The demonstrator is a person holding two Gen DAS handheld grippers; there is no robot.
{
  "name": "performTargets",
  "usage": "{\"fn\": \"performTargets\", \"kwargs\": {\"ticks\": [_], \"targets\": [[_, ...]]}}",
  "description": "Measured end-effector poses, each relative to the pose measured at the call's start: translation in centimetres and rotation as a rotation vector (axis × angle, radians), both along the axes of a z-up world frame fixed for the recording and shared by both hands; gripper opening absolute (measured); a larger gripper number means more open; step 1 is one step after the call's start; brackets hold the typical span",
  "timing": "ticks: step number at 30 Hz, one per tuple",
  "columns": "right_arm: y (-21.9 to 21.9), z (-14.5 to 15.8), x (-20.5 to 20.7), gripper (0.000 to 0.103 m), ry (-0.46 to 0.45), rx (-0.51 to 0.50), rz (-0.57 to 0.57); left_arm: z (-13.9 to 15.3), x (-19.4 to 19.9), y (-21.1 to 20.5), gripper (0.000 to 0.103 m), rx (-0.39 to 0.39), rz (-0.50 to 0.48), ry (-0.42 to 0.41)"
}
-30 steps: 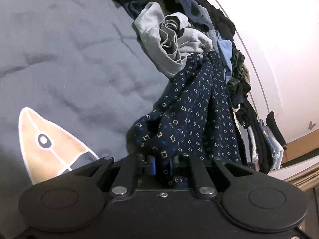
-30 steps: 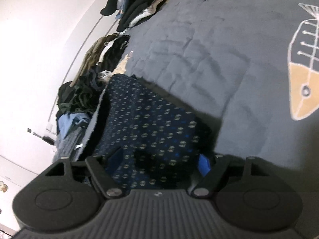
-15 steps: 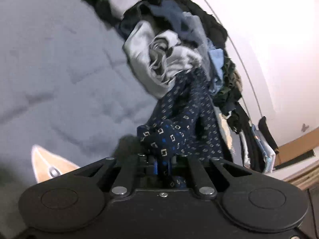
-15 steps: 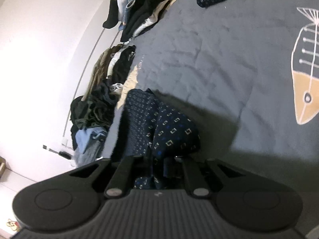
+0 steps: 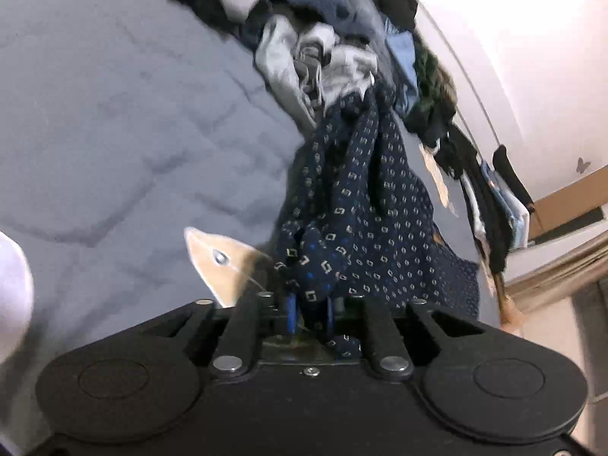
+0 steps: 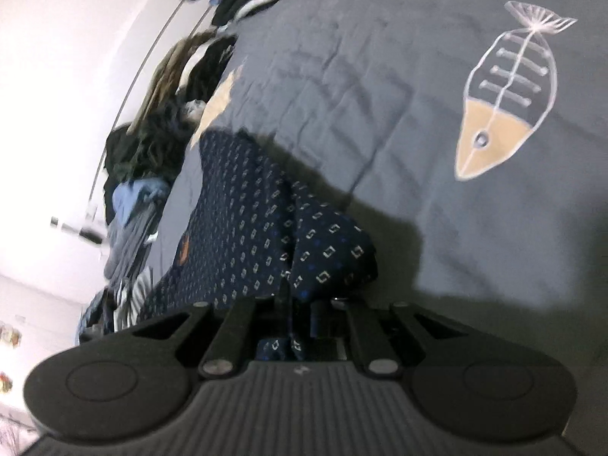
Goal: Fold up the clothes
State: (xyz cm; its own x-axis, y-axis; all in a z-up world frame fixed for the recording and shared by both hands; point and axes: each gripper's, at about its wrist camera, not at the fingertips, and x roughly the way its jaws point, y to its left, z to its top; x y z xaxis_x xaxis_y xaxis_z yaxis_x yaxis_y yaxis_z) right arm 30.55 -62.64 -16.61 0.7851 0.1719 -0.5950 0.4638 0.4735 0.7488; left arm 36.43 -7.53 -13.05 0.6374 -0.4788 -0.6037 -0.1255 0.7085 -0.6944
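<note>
Grey quilted bedspread — fish motif — clothes pile along white wall.

One patterned navy garment; two fish prints; one clothes heap.

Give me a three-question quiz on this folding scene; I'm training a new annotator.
1. True or false: the right gripper has the navy patterned garment between its jaws.
2. What is printed on the grey bedspread?
A. a fish
B. a star
C. a boat
3. Fill in: in the left wrist view, the garment's far end reaches the pile of ____.

Key: 1 true; 2 A; 3 clothes.
</note>
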Motion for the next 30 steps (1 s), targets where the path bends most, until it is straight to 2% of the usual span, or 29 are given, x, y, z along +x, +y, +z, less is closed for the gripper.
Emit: {"fn": "performTargets", "kwargs": {"ticks": [2,4,5,6,7,8,10,11,12,13,14,15,16,17,22,27,30], "targets": [[0.2,0.3,0.2,0.011,0.0,-0.024,-0.001,0.9,-0.3,-0.4,0.03,0.06,-0.004,-0.04],[0.5,0.7,0.5,0.016,-0.002,-0.044,-0.006,1.9,-0.5,-1.0,0.042,0.137,-0.024,-0.092],[0.6,0.7,0.7,0.02,0.0,-0.048,-0.01,2.2,-0.7,-1.2,0.055,0.159,-0.029,-0.111],[0.7,0.7,1.0,0.027,0.002,-0.053,-0.011,2.3,-0.6,-1.7,0.06,0.186,-0.039,-0.127],[0.9,0.7,1.1,0.034,0.004,-0.063,-0.012,2.4,-0.6,-2.2,0.06,0.216,-0.055,-0.14],[1.0,0.6,1.3,0.036,0.007,-0.075,-0.013,2.3,-0.5,-2.7,0.06,0.24,-0.072,-0.148],[1.3,0.5,1.5,0.043,0.008,-0.096,-0.013,1.4,-0.1,-3.2,0.061,0.211,-0.075,-0.105],[1.4,0.4,1.7,0.043,0.005,-0.105,-0.014,0.9,0.1,-3.5,0.061,0.194,-0.075,-0.082],[1.5,0.3,1.9,0.043,0.002,-0.113,-0.014,0.3,0.3,-3.6,0.056,0.19,-0.058,-0.071],[1.6,0.2,2.1,0.041,-0.001,-0.121,-0.014,-0.2,0.4,-3.5,0.047,0.196,-0.024,-0.073],[1.5,0.2,2.1,0.036,-0.009,-0.124,-0.022,-0.7,0.6,-3.0,0.015,0.181,0.003,-0.062],[1.4,0.3,2.0,0.016,-0.018,-0.125,-0.032,-1.1,0.8,-2.5,0.011,0.162,0.029,-0.05],[1.2,0.4,1.9,0.009,-0.027,-0.126,-0.043,-1.3,1.0,-1.7,0.01,0.117,0.046,-0.037],[1.1,0.5,1.8,0.009,-0.036,-0.127,-0.053,-1.4,1.1,-0.8,0.009,0.067,0.062,-0.023],[1.0,1.0,1.7,0.008,-0.066,-0.159,-0.069,0.7,0.9,2.5,0.008,-0.036,0.016,-0.009],[1.0,0.1,2.2,0.008,-0.02,-0.17,-0.064,0.4,1.7,1.7,0.01,0.064,-0.148,0.07],[0.7,0.0,2.1,0.008,-0.016,-0.176,-0.052,1.6,1.3,1.8,0.018,0.141,-0.131,0.003]]}}
